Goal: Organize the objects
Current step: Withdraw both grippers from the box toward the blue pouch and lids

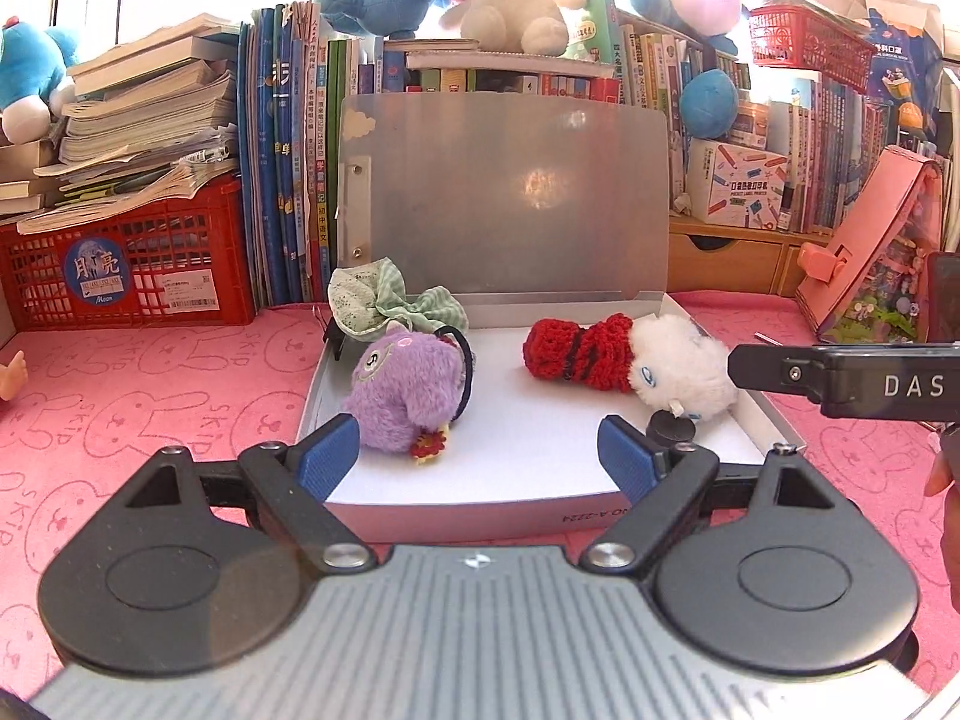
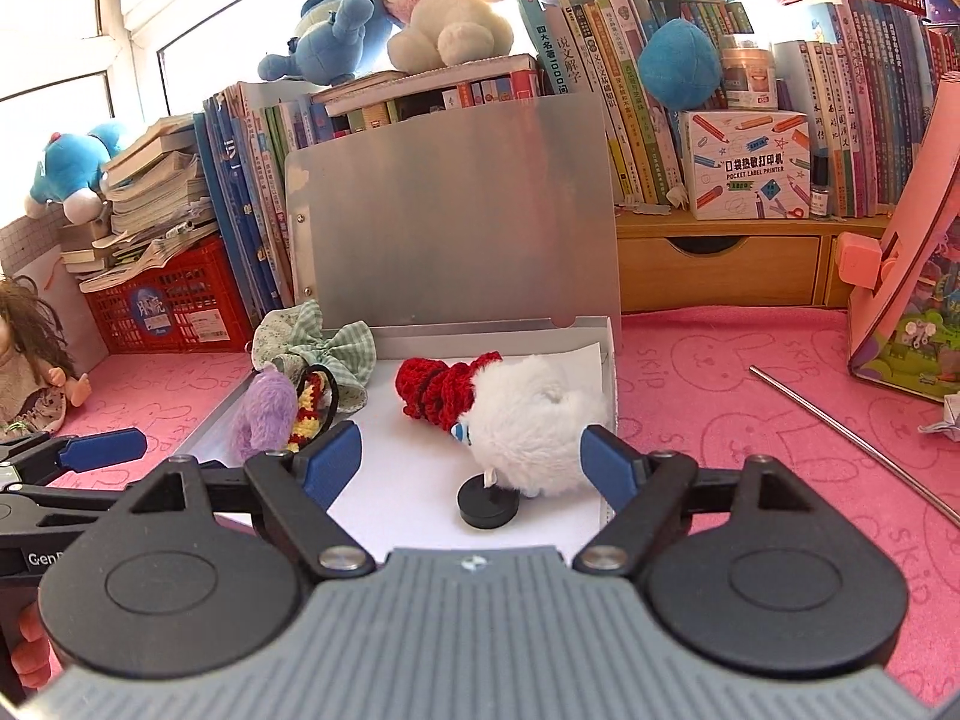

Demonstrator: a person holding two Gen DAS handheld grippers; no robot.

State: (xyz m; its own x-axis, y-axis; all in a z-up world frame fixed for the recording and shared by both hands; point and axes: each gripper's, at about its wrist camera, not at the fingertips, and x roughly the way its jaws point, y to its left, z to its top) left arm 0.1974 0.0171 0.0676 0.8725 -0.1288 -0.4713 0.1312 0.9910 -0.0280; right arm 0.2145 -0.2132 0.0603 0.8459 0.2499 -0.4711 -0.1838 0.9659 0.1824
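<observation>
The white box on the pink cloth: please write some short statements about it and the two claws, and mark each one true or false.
1. The lid of the white box stands open. True.
2. The purple plush lies outside the box. False: it lies inside, on the left side.
3. The left claw is open and holds nothing. True.
4. The right claw is shut on the white plush. False: it is open, the plush only lies between its fingers.
5. A black disc lies in the box near the white plush. True.

Bare box floor lies between the purple plush and white plush; the upright lid blocks behind.
</observation>
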